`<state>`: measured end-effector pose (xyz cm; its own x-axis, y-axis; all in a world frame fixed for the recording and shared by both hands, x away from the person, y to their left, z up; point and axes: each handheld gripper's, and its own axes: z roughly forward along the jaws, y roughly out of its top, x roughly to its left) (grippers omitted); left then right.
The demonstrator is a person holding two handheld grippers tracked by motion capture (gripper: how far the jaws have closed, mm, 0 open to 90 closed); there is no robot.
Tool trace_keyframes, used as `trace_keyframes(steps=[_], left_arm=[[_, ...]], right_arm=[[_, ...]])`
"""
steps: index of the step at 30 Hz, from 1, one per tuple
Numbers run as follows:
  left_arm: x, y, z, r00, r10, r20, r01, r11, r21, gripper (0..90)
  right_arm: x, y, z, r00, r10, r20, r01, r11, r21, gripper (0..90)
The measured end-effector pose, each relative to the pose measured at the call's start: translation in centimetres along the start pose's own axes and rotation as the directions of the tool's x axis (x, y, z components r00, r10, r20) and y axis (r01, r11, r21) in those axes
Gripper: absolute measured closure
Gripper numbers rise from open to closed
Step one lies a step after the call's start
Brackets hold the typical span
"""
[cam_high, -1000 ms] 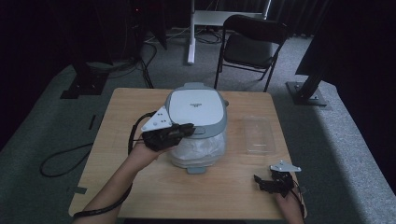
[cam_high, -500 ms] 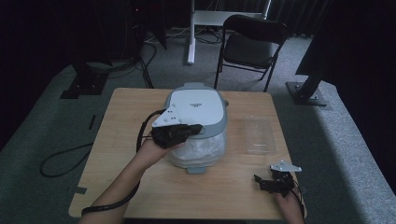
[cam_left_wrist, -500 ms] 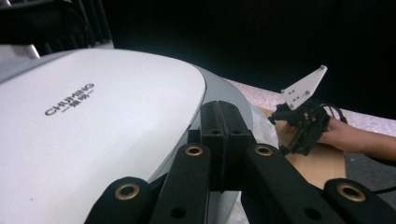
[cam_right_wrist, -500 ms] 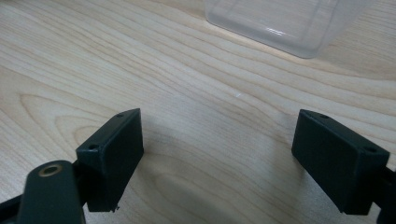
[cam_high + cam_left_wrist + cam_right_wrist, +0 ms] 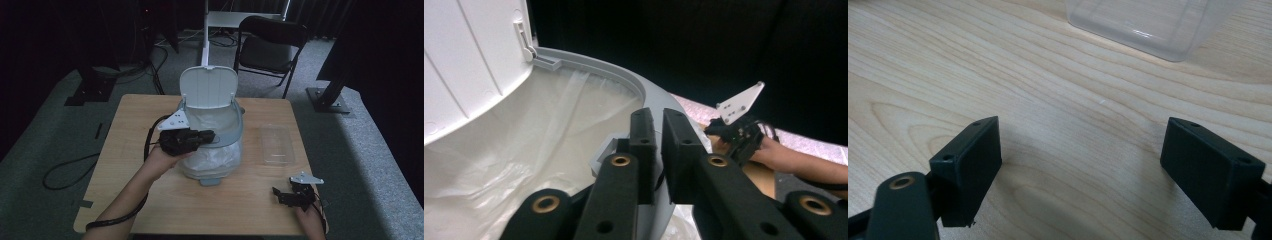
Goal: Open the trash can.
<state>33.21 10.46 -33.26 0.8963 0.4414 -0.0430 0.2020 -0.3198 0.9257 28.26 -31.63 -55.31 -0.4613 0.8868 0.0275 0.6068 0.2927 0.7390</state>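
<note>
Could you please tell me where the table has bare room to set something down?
The table's whole left strip is bare, as is the front between the bin and the right gripper. It is tighter between the bin and the clear container.

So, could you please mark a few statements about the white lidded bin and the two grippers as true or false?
1. The white bin's lid stands open. True.
2. The left gripper is at the bin's grey rim. True.
3. The right gripper holds the clear plastic container. False: its jaws are wide apart above bare wooden table.
4. The bin is unlined. False: a translucent bag lines it.
</note>
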Motion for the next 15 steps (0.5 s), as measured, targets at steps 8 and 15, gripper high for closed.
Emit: trace_keyframes(steps=[8,15], left_arm=[[-0.2,0.2,-0.9,0.9976,0.025,-0.065,-0.026,0.9995,-0.017,56.7],[-0.4,0.0,-1.1,0.9899,0.051,-0.132,-0.048,0.9985,0.025,24.7]], right_arm=[[0.0,0.0,0.0,1.0,-0.001,0.001,0.001,1.0,0.001,15.9],[0.1,0.0,0.0,1.0,-0.004,0.004,0.004,1.0,0.002,15.9]])
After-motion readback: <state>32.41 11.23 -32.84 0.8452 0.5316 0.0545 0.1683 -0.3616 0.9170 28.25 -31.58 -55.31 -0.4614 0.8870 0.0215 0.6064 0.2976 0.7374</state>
